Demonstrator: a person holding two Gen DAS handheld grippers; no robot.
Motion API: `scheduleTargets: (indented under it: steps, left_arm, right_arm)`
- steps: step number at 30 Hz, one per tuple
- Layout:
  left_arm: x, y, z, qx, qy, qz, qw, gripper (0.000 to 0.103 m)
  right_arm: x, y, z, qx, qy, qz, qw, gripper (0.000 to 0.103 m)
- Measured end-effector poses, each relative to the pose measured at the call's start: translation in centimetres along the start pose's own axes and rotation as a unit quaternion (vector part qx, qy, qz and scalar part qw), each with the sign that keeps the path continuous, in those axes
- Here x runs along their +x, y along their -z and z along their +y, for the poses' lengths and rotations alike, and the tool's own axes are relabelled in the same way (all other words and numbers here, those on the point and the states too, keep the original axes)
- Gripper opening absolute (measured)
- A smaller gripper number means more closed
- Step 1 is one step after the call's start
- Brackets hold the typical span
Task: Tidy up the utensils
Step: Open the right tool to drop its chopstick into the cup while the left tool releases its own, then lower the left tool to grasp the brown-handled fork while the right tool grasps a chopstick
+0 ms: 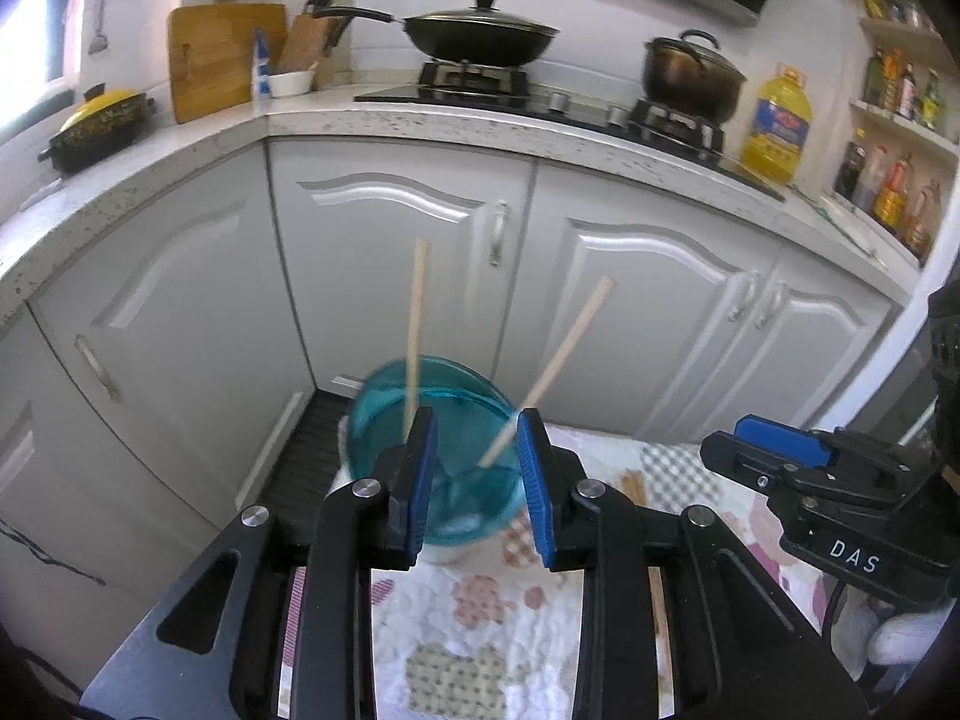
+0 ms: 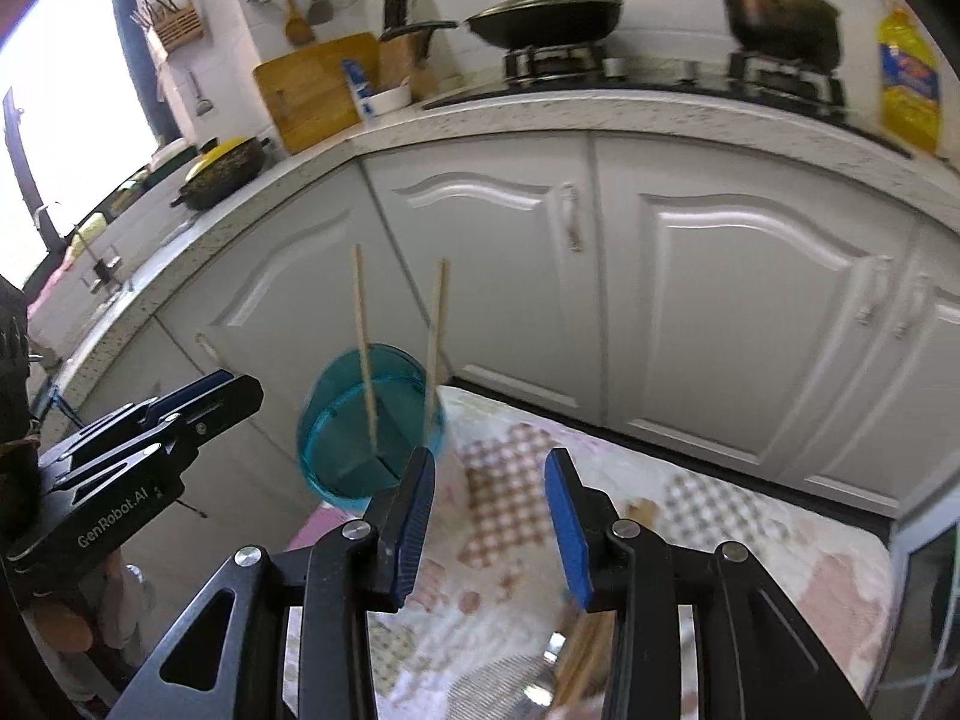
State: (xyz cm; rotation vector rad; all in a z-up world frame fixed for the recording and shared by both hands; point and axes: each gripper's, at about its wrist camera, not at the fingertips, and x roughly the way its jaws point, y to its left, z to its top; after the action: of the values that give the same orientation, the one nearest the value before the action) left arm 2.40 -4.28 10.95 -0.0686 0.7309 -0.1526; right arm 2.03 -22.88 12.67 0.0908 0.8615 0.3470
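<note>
Blue translucent plastic forms the cup that stands at the far left corner of a patchwork-covered counter, with two pale wooden chopsticks rising out of it. One stick stands nearly upright and the other leans off to the right.

Directly in front of the cup sits the left claw, aimed level at it, its blue-padded fingers spread apart on either side of the cup's near wall and gripping nothing. In the right wrist view this claw enters from the left edge, its fingers pointing toward the cup.

To the right hovers the right claw, tilted down over the quilted cloth, its fingers also apart and empty. More wooden sticks lie blurred on the cloth just below it.

Behind the counter run white cabinet doors, topped by a speckled worktop carrying a wok and a pot.
</note>
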Motion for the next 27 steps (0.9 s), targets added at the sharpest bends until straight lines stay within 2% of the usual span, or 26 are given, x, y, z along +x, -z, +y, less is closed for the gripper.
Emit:
scheduleTargets:
  steps: [9,18,22,27]
  left_arm:
    - [-0.2,1.9,-3.9,0.027,0.023,0.013,0.9993,0.026]
    - [0.2,3.2,-7.2,0.048,0.043,0.025,0.9976,0.026]
    - [0.8,3.5,-8.1,0.054,0.049,0.034,0.9968,0.026]
    - [2.6,4.3,-7.6,0.04,0.066,0.066,0.9948,0.026]
  right_arm:
    - [-3.4,3.8,-2.5,0.023,0.04,0.001,0.999,0.039]
    - [-5.5,6.3,-5.4,0.048,0.061,0.005,0.997,0.04]
    - [-5.6,7.2,-6.8,0.059,0.067,0.015,0.996,0.04]
    - [-4.6,8.4,-8.6,0.081,0.065,0.033,0.994,0.04]
